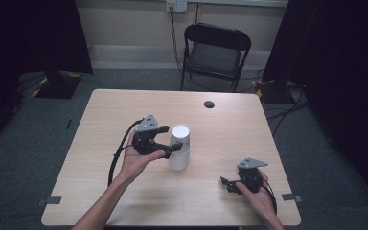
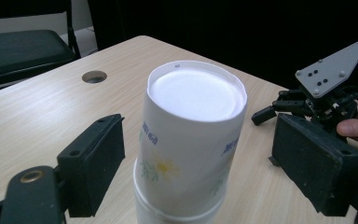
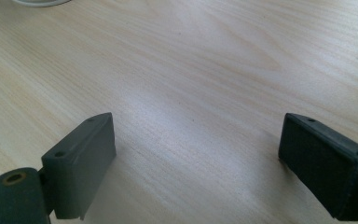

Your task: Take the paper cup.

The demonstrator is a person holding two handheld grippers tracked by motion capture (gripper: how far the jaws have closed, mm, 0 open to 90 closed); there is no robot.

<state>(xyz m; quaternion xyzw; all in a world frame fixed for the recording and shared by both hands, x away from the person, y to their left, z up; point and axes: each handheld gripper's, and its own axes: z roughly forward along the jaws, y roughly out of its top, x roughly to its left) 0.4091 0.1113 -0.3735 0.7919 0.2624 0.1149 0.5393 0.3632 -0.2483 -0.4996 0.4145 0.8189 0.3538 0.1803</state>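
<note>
Two white paper cups (image 1: 179, 146) with a flower print stand upside down, one stacked over the other (image 2: 191, 140), in the middle of the light wooden table (image 1: 124, 110). My left gripper (image 1: 171, 140) is level at the upper cup, one jaw on each side. Both pads (image 2: 95, 163) stand clear of the cup wall with a gap, so it is open. My right gripper (image 1: 226, 184) rests low near the table's front right, held by a hand, jaws wide open (image 3: 196, 154) over bare wood. It also appears beyond the cups in the left gripper view (image 2: 270, 109).
A round hole (image 1: 209, 104) sits in the tabletop near the far edge. A black folding chair (image 1: 215, 52) stands behind the table. Cables trail on the floor at the back right. The cup's rim (image 3: 37, 2) shows at the top left of the right gripper view.
</note>
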